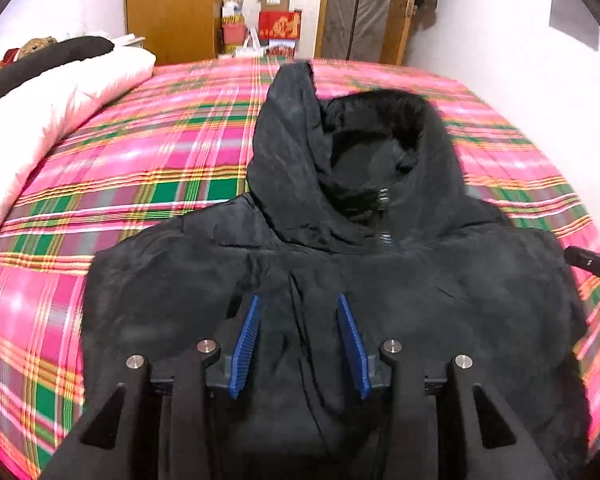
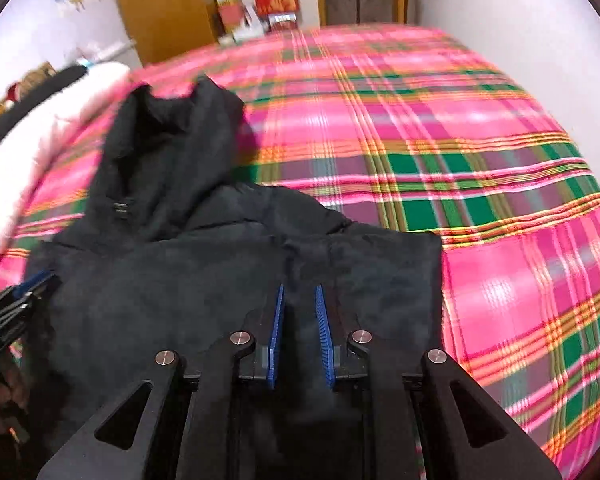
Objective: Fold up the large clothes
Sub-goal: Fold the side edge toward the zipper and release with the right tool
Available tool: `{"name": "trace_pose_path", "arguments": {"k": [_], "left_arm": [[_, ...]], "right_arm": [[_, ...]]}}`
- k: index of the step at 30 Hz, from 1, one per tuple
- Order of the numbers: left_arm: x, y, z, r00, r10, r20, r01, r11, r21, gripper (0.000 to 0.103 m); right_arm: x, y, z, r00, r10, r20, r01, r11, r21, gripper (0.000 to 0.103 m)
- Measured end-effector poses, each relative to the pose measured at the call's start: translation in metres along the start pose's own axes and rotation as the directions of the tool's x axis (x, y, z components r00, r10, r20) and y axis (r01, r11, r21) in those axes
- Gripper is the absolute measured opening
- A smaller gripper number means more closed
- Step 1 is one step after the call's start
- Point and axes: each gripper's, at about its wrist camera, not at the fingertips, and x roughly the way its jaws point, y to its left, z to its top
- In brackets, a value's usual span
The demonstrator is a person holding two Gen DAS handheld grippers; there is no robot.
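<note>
Black hooded jacket (image 1: 340,280) spread on the plaid-covered bed (image 1: 140,168).
Left gripper (image 1: 299,300) hovers over its chest, jaws wide; right gripper (image 2: 300,290) over its shoulder side, jaws narrow, gripping nothing visible.

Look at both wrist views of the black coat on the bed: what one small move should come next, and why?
Probably close the left gripper on the coat. Its jaws stand wide apart over the chest fabric, while the right gripper has narrower jaws with dark cloth between them. The coat lies spread on the plaid bedspread, hood pointing away, so both sides likely need a grip before any fold.
</note>
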Motion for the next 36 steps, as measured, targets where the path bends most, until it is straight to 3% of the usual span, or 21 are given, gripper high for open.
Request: {"name": "trace_pose_path", "arguments": {"k": [4,9,15,28,33,36], "left_arm": [[-0.021,-0.012,-0.013,1.0,-0.02,0.018,0.019,0.999,0.032,0.044],[0.015,-0.018,-0.026,0.994,0.015,-0.106,-0.005,0.996,0.089,0.045],[0.026,-0.016,-0.025,0.992,0.008,-0.125,0.002,0.997,0.082,0.046],[0.024,-0.015,-0.024,0.992,0.011,-0.127,-0.004,0.999,0.053,0.047],[0.001,-0.01,-0.014,0.999,0.021,-0.049,-0.019,0.999,0.041,0.047],[-0.002,-0.004,-0.01,0.999,0.027,-0.032,-0.027,0.999,0.021,0.047]], "right_arm": [[-0.003,0.007,-0.029,0.999,0.014,-0.03,-0.015,1.0,-0.02,0.018],[0.035,0.006,-0.044,0.991,-0.003,-0.137,0.0,1.0,-0.021,0.018],[0.053,0.006,-0.043,0.989,0.001,-0.151,-0.002,1.0,-0.005,0.018],[0.043,0.003,-0.043,0.989,0.005,-0.146,-0.006,1.0,-0.002,0.018],[0.006,0.014,-0.035,0.999,0.007,-0.043,-0.007,1.0,0.0,0.018],[0.006,0.024,-0.032,0.999,0.026,-0.032,-0.026,1.0,-0.009,0.018]]}}
